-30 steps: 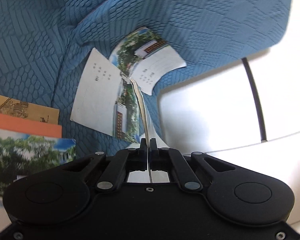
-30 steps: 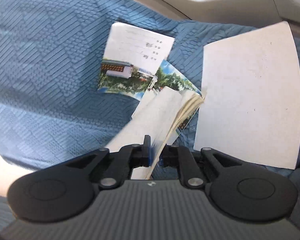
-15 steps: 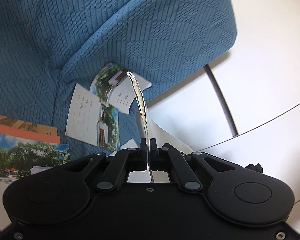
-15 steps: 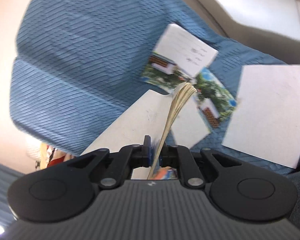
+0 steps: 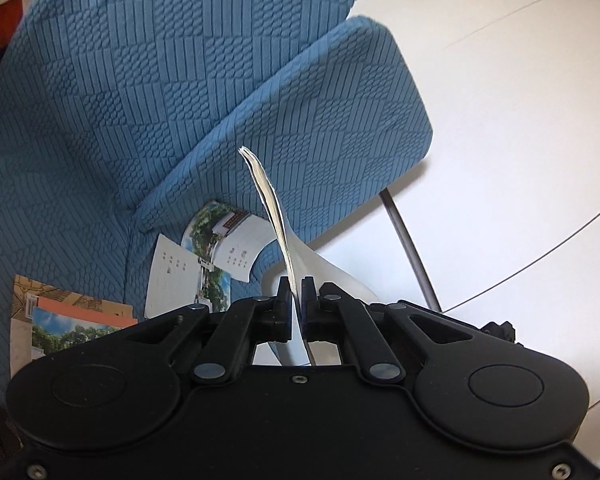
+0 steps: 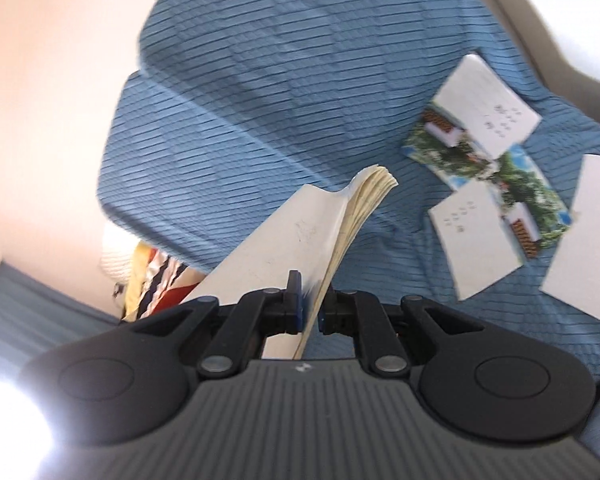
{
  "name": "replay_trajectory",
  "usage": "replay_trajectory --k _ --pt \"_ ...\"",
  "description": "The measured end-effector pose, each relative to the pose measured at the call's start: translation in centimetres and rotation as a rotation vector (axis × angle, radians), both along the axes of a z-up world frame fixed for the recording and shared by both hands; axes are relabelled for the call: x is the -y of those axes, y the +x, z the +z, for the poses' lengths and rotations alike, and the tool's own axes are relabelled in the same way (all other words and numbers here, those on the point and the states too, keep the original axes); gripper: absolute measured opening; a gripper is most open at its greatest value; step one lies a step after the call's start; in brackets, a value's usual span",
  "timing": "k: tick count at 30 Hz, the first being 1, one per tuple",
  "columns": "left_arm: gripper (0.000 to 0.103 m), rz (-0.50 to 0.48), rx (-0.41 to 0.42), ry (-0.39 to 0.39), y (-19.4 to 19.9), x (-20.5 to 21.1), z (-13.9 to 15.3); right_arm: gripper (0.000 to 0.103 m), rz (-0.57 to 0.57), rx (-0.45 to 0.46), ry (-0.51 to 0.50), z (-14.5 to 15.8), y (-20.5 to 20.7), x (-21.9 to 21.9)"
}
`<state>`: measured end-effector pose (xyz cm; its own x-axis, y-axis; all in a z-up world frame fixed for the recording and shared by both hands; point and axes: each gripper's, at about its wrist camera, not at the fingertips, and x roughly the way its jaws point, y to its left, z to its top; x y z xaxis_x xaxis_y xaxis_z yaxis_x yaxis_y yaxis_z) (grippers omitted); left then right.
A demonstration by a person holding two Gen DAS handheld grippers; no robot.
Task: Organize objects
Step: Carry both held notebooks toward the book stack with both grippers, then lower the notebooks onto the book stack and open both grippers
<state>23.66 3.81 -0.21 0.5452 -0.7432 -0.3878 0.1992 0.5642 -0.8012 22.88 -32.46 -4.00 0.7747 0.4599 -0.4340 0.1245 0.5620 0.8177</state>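
a thin stack of cards (image 5: pixel 269 204) is pinched edge-on in the left tongs (image 5: pixel 297 298). a thicker card stack (image 6: pixel 332 236) is clamped in the right tongs (image 6: pixel 310 300). both stacks are held above the blue sofa (image 5: pixel 140 92); two postcards (image 6: pixel 488 168) are left on its seat.

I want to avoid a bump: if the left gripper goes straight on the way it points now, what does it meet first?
Probably the blue sofa cushion: the left gripper, shut on a thin card stack, points at it. Depth is unclear.
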Motion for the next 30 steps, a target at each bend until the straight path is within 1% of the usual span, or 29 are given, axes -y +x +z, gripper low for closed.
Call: replay_trajectory --k 3,5,8,14,20,26,28,30 --pt "0.003 0.022 0.009 0.002 -1.5 -1.2 -0.2 0.011 0.047 0.003 -0.027 0.3 0.4 -1.4" --pt "0.004 0.043 0.009 0.007 -2.5 -2.0 -0.8 0.011 0.077 -0.002 -0.032 -0.1 0.6 -2.2" --pt "0.005 0.09 0.013 0.039 -4.2 -2.9 -2.2 0.011 0.132 -0.006 -0.051 -0.9 1.0 -3.4" --pt "0.006 0.161 -0.005 0.09 -7.0 -3.6 -6.0 0.011 0.242 -0.016 -0.161 -3.6 2.2 -6.3" --pt "0.008 0.185 -0.082 0.125 -8.2 -3.0 -10.5 0.011 0.287 -0.075 -0.242 -7.4 3.3 -8.1" --pt "0.009 0.222 -0.155 0.117 -8.9 -2.9 -14.0 0.011 0.366 -0.097 -0.351 -10.4 4.6 -10.1" --pt "0.009 0.222 -0.192 0.103 -9.2 -2.9 -15.1 0.011 0.391 -0.094 -0.393 -11.1 4.9 -10.7" --pt "0.01 0.217 -0.223 0.106 -9.4 -2.7 -16.0 0.011 0.408 -0.102 -0.444 -11.8 5.0 -11.2"
